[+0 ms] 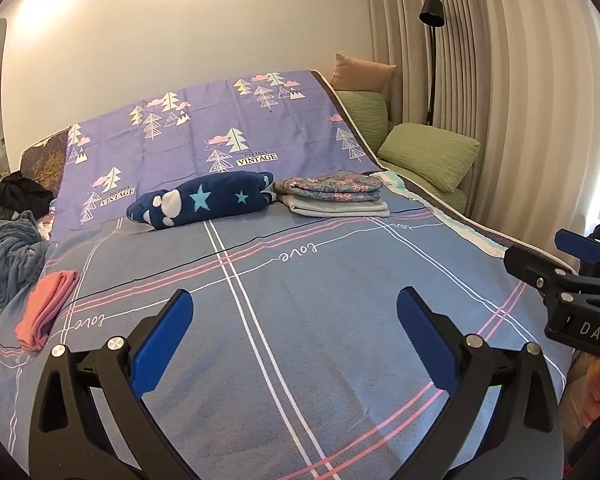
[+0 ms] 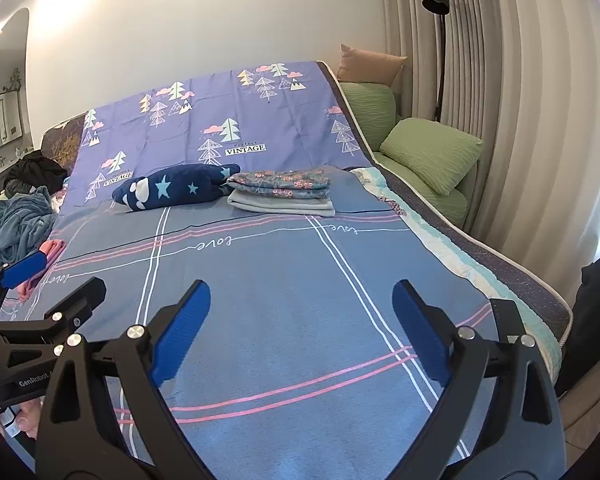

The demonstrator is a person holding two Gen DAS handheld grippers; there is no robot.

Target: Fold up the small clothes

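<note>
Left wrist view: the left gripper (image 1: 294, 312) is held above the near part of the bed (image 1: 340, 300) with its jaws spread wide and nothing between them. Right wrist view: the right gripper (image 2: 302, 306) is likewise released, jaws wide apart, above the blue checked sheet (image 2: 280, 280). Each gripper is seen at the edge of the other's view.

A folded pink garment (image 1: 46, 308) lies at the left edge of the bed, near the left gripper. A dark blue star-patterned bundle (image 1: 202, 202) rests at the far middle. Just to its right, a stack of folded clothes (image 1: 334, 196) is placed, a floral piece on top of pale ones. Unfolded blue and black clothes (image 1: 8, 248) are heaped off the far left. Green cushions (image 1: 428, 156) and a black floor lamp (image 1: 432, 48) are located at the far right.
</note>
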